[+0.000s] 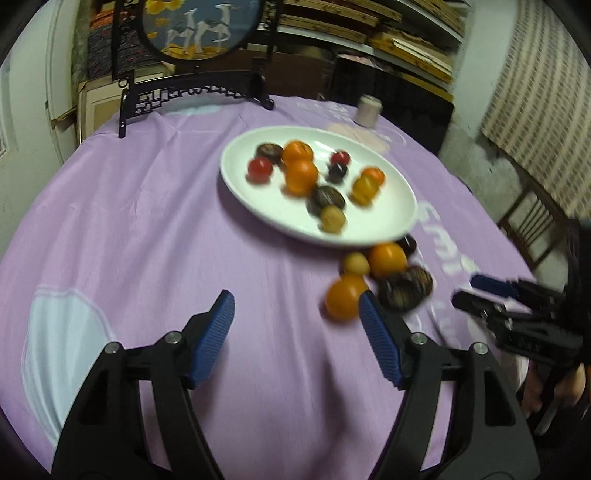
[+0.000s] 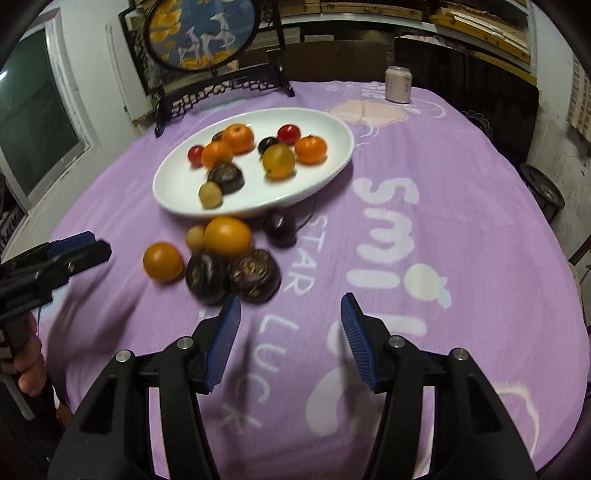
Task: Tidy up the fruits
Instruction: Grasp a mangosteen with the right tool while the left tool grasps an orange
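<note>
A white oval plate (image 1: 388, 218) (image 2: 177, 188) on the purple tablecloth holds several oranges, red tomatoes and dark fruits. In front of it lies a loose cluster: an orange (image 1: 343, 299) (image 2: 162, 262), a second orange (image 1: 386, 260) (image 2: 227, 236), two dark brown fruits (image 1: 402, 290) (image 2: 255, 275), a small yellow fruit (image 2: 195, 237) and a dark plum (image 2: 279, 225). My left gripper (image 1: 295, 301) is open over bare cloth, its right fingertip just beside the near orange. My right gripper (image 2: 291, 301) is open too, empty, just below and right of the dark fruits.
A round painted screen on a black stand (image 1: 199, 29) (image 2: 199, 33) stands at the table's far edge. A pale can (image 1: 367, 110) (image 2: 398, 85) sits far right. A wooden chair (image 1: 532, 229) is beyond the right edge. A hand (image 2: 31, 369) holds the left gripper.
</note>
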The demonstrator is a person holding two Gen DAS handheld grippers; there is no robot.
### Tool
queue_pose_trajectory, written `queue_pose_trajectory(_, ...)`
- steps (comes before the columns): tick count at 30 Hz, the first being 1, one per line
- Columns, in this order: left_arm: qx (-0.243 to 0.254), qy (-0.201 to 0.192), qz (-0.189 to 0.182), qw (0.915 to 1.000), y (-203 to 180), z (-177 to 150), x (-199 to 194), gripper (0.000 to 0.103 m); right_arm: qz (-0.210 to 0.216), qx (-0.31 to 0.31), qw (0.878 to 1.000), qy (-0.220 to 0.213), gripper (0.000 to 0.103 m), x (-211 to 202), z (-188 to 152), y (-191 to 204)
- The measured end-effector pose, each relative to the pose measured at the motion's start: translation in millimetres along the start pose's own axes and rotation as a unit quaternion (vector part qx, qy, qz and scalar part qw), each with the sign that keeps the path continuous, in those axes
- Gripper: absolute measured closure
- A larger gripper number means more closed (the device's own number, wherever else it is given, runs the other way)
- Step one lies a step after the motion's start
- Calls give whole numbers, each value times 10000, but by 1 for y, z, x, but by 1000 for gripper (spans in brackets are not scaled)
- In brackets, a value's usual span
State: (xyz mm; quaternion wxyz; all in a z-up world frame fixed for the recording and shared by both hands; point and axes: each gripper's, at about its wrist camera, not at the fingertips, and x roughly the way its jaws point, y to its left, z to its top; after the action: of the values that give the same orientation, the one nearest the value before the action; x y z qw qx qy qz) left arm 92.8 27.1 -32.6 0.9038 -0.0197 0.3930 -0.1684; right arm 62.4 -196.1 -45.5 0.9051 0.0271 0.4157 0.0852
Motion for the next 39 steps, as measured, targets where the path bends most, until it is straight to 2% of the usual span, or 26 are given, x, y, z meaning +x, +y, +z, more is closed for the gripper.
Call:
queue_pose_trajectory(6,23,231,-128,9996,-3,-13,3,30,-19,-46,9998,204,46,9,-6,7)
queue_pose_trajectory(13,-53,245,-198,9995,3,-17,1,30,-384,-342,9982,321,46,19,-2,20)
queue_pose_trajectory(17,-87,272,-293,9992,6,-18,-1,30,-412,-499,9966,500,46,39,8,27)
queue_pose_trajectory(18,-104,291,-328,9990,6,-17,-1,30,-363,-487,9969,502,41,45,11,29)
queue_pose_trajectory(20,-128,320,-375,9987,4,-16,-1,30,-335,-437,9976,429,40,51,16,29)
queue_pose_trajectory(21,-114,319,-370,9987,3,-16,-1,30,-332,-484,9974,412,45,52,17,31)
queue_pose_trajectory(22,-75,324,-339,9989,1,-16,-1,30,-273,-516,9975,386,60,52,17,32)
queue_pose_trajectory(23,-42,340,-310,9989,-1,-15,0,30,-245,-521,9977,370,63,50,17,33)
queue_pose_trajectory(27,42,467,-211,9987,-8,-13,12,30,-8,-211,9989,424,63,34,10,21)
queue_pose_trajectory(32,137,658,-138,9976,-17,-8,32,30,19,-83,9996,268,63,4,-7,8)
queue_pose_trajectory(39,153,839,10,9964,-27,0,55,31,99,-57,9996,266,63,-8,-24,-1)
